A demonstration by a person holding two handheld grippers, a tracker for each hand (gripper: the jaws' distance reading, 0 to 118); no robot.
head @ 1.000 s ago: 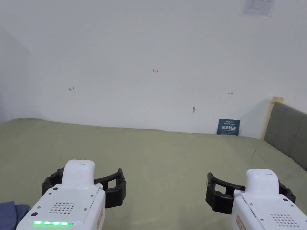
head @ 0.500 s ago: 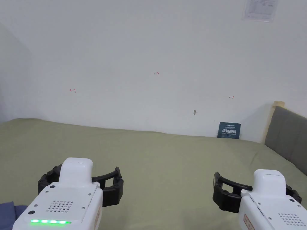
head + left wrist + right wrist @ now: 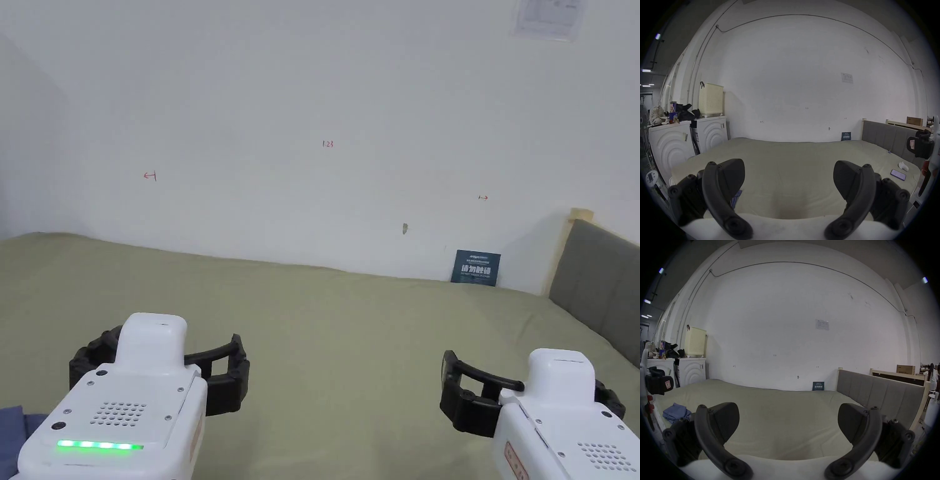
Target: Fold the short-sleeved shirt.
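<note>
A crumpled blue shirt (image 3: 674, 413) lies on the green bed sheet (image 3: 337, 337) near the bed's left front corner. Its edge shows at the bottom left of the head view (image 3: 12, 431) and past the left jaw in the left gripper view (image 3: 737, 195). My left gripper (image 3: 159, 369) hovers above the sheet just right of the shirt, jaws wide apart and empty (image 3: 788, 170). My right gripper (image 3: 531, 384) hangs over the bed's right part, also open with nothing between its jaws (image 3: 789, 412). Neither gripper touches the shirt.
A grey padded headboard (image 3: 600, 281) bounds the bed on the right and a white wall (image 3: 325, 94) runs behind it. A phone (image 3: 898, 174) and a small white object (image 3: 903, 166) lie near the headboard. White washing machines (image 3: 709, 129) with a cream basket (image 3: 710, 99) stand left of the bed.
The head camera has shifted a little. Both grippers stay open and empty, drifting slightly farther apart in the picture. The shirt has not moved.
</note>
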